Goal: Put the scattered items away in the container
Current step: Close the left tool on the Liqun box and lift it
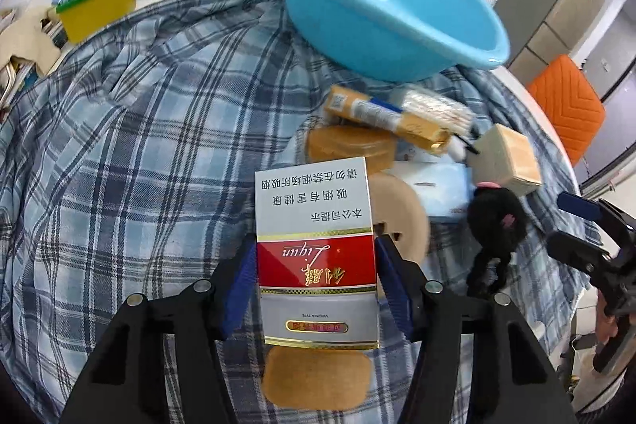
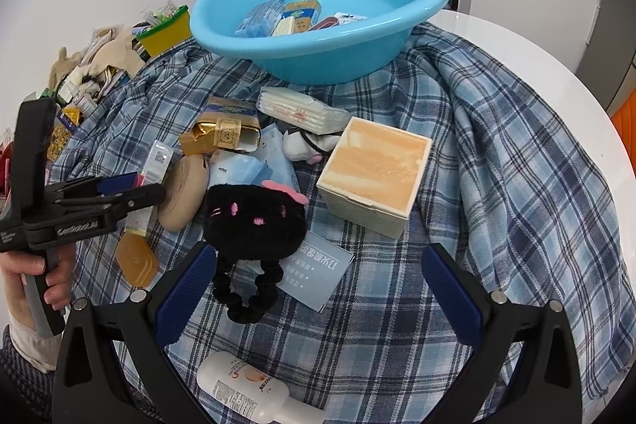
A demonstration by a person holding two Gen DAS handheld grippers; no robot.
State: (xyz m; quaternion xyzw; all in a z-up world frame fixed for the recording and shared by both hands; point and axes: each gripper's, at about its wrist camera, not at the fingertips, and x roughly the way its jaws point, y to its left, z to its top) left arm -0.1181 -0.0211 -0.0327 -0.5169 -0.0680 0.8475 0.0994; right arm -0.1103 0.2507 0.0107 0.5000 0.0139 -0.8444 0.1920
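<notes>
At the centre of the left wrist view, the left gripper (image 1: 316,265) is closed on a red, white and silver cigarette pack (image 1: 316,257), its blue pads pressed against both long sides and holding it above the checked cloth (image 1: 139,146) that covers the surface. The blue basin (image 1: 397,38), the container, sits in the upper middle of this frame, beyond a heap of clutter.

In the right wrist view, the right gripper (image 2: 318,289) is wide open and holds nothing, hovering near a black plush hair tie (image 2: 254,217) at the centre.

In that view, the basin (image 2: 397,38) already holds a few small packets and boxes. Judging by this, the task is partly done. Much remains on the cloth: a cream square box (image 2: 373,173) right of centre, a gold packet (image 2: 222,134), a bundle of cotton swabs (image 2: 298,110), an amber soap case (image 2: 137,259) at lower left, a tan round pad (image 2: 183,193), and a white bottle (image 2: 242,388) at the bottom edge.
</notes>
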